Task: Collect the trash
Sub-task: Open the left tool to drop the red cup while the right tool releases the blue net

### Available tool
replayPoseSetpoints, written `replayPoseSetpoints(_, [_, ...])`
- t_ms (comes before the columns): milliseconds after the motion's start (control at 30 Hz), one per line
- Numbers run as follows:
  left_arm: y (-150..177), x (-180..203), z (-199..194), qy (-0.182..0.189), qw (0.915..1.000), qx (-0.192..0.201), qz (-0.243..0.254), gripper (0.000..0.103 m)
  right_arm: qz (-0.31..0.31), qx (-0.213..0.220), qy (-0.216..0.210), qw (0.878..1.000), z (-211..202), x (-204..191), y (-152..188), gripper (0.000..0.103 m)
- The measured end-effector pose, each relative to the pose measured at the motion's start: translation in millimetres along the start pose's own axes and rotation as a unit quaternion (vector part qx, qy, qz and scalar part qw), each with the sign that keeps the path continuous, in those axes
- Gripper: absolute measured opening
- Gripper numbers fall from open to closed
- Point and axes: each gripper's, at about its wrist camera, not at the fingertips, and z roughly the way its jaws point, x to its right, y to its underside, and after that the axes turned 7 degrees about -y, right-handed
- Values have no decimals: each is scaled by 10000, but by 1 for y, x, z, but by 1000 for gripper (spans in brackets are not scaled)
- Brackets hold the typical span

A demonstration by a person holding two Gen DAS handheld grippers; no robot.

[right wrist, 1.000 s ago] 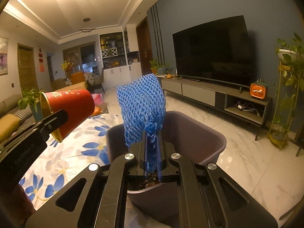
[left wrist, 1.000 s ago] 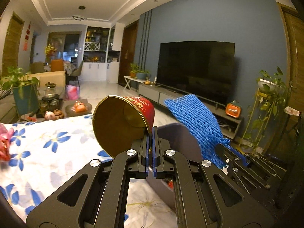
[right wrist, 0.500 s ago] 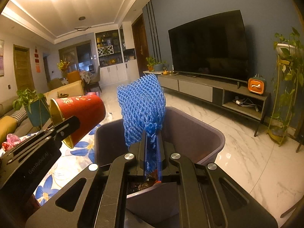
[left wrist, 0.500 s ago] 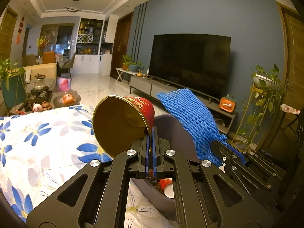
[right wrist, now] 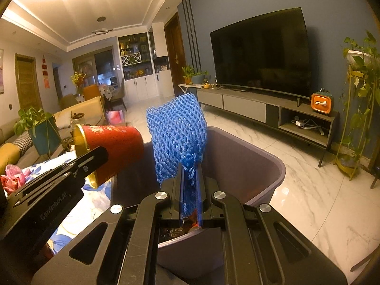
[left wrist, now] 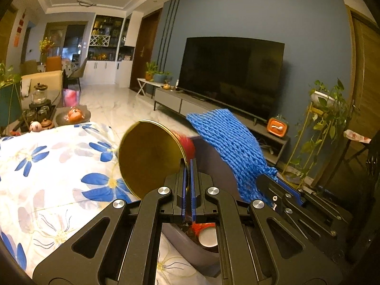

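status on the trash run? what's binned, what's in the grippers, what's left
Done: the grey bin already holds some scraps at its bottom. In hand: the left hand-held gripper is shut on the rim of a red paper cup, the right hand-held gripper is shut on a blue foam net; both are held at the bin's opening, not yet dropped. Left: release both, then possibly the pink wrapper on the floral cloth.

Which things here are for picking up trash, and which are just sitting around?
For the job:
red cup, in left gripper
blue foam net, in right gripper
grey bin

Just there:
TV
flowered tablecloth
orange box
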Motion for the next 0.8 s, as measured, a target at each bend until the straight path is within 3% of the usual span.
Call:
replayPoseSetpoints(200, [4, 0, 6, 123, 9999, -29, 91, 7, 45, -62, -49, 10000, 6, 1, 1, 10])
replayPoseSetpoints(300, [5, -2, 4, 150, 9999, 16, 48, 28, 64, -78, -42, 9999, 7, 0, 3, 11])
replayPoseSetpoints(367, [4, -7, 1, 117, 9999, 95, -21, 55, 124, -121, -62, 9998, 7, 1, 2, 15])
replayPoseSetpoints(433, [3, -11, -4, 54, 9997, 206, -106, 61, 123, -120, -41, 9998, 7, 2, 1, 28])
replayPoseSetpoints(500, [1, -19, -9, -48, 9995, 255, -183, 65, 135, -91, -23, 9999, 6, 2, 1, 34])
replayPoseSetpoints(667, [1, -40, -29, -439, 9970, 448, -452, 84, 199, -62, 0, 9998, 2, -2, 2, 37])
replayPoseSetpoints(800, [1, -54, -45, -916, 9933, 469, -531, 89, 167, 9, 8, 9999, -5, -7, 4, 44])
